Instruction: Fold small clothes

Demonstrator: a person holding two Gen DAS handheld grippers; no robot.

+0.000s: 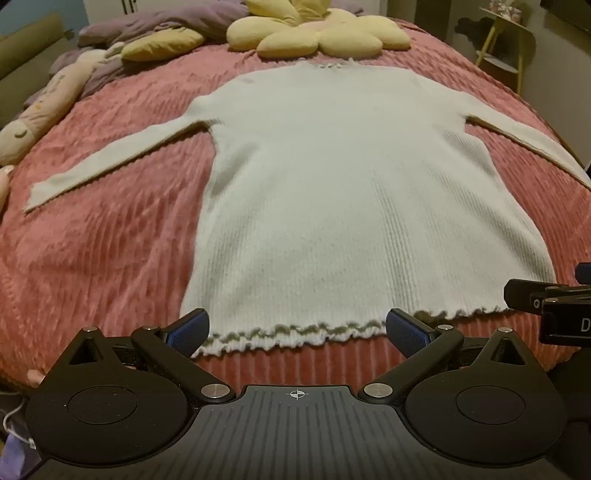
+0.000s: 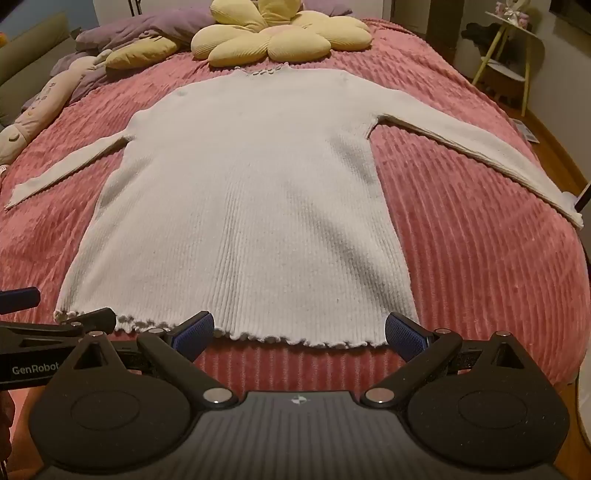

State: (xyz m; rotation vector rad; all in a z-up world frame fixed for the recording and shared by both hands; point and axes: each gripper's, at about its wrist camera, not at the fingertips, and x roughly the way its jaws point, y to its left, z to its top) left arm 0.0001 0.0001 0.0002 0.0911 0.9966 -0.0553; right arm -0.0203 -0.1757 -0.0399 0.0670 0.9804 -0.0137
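Note:
A white ribbed long-sleeved sweater (image 1: 332, 192) lies flat on the pink bedspread (image 1: 103, 258), sleeves spread out, ruffled hem nearest me. It also shows in the right wrist view (image 2: 243, 206). My left gripper (image 1: 297, 328) is open and empty, its blue pads either side of the hem's left part. My right gripper (image 2: 299, 332) is open and empty just before the hem's right part. The right gripper's body shows at the right edge of the left wrist view (image 1: 554, 306); the left gripper's body shows at the left edge of the right wrist view (image 2: 44, 339).
A yellow flower cushion (image 1: 317, 37) lies beyond the collar. A purple quilt (image 1: 147, 29) and a long plush toy (image 1: 40, 110) lie at the far left. A small yellow-legged side table (image 2: 513, 44) stands right of the bed.

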